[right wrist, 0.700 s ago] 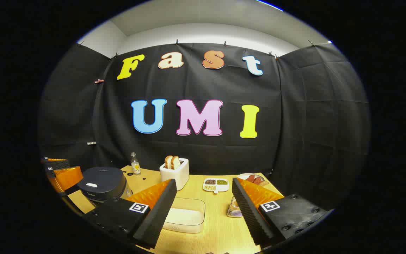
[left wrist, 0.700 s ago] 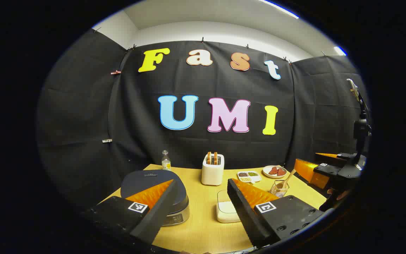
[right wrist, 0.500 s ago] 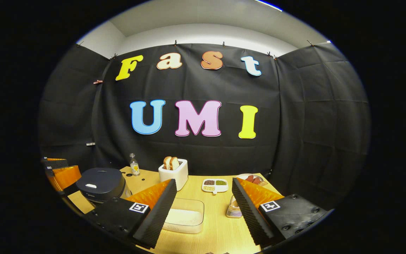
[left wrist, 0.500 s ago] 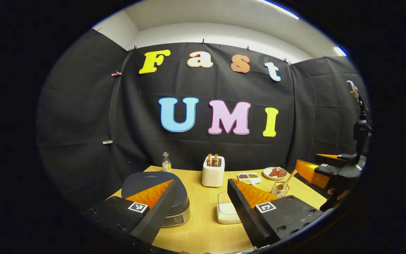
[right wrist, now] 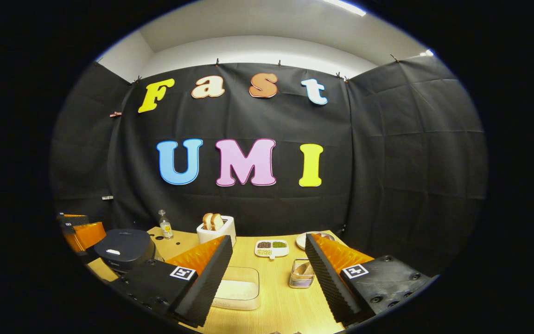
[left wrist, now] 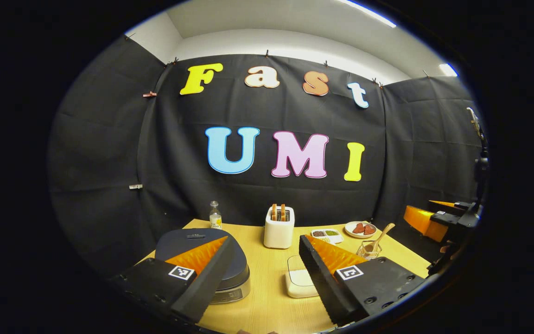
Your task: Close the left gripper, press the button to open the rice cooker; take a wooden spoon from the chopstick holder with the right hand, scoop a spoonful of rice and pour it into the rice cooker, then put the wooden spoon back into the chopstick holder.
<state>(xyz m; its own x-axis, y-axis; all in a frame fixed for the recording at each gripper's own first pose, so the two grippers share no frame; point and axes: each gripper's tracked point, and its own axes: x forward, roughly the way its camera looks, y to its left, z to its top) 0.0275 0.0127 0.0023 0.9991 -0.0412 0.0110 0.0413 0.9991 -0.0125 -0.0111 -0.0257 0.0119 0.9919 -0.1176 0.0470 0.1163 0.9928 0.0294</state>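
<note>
Your left gripper [left wrist: 264, 264] hangs released above the near table edge, the closed rice cooker [left wrist: 202, 260] just beyond its left finger. Your right gripper [right wrist: 269, 269] is spread wide too, the chopstick holder [right wrist: 300, 273] between its fingers; the wooden spoon [left wrist: 378, 235] stands inside.

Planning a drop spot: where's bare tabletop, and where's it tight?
Free: the front strip of table between rice cooker and rice container, and the near edge before that container. Crowded: the back row, from bottle past toaster and divided dish to plate, with the chopstick holder just in front.
</note>
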